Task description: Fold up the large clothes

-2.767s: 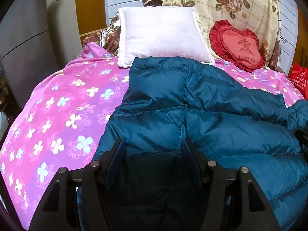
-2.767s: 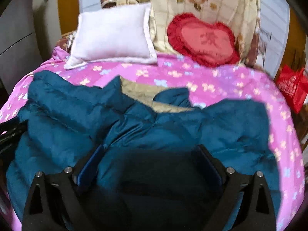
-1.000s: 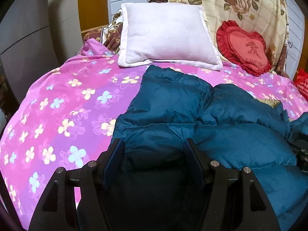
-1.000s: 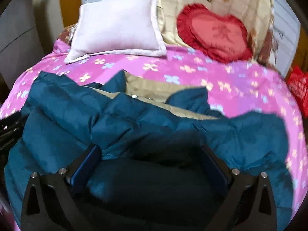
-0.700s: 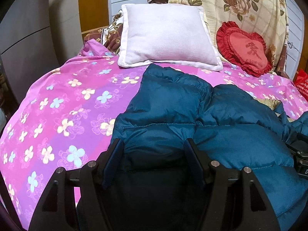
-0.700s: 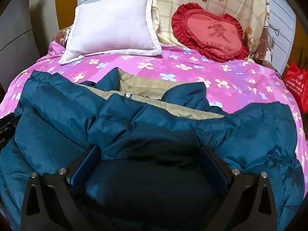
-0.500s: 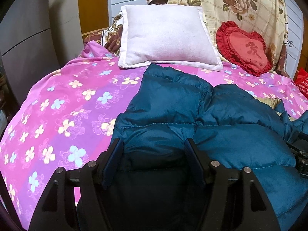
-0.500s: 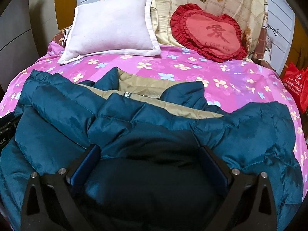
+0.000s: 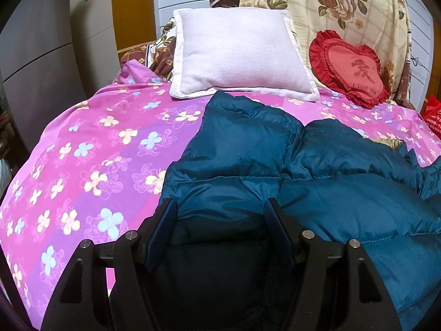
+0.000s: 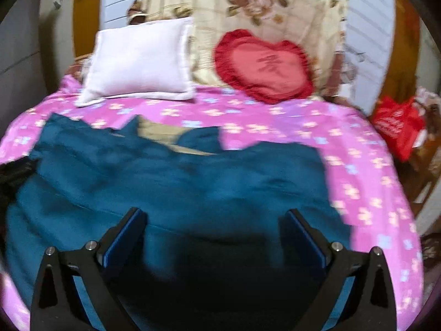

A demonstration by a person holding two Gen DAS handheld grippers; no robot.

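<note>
Teal jacket [image 9: 325,182] lies on our bed [image 9: 91,165]. Our right tongs [image 10: 215,220] have pulled back, spread wide and blurred; left tongs [image 9: 219,207] stay half-open around its hem.

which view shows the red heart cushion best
The left wrist view: the red heart cushion is sharp there, with its ruffled edge and embroidered character readable, leaning on the floral blanket. The right wrist view shows the cushion larger and more central, but motion blur smears its detail.
</note>
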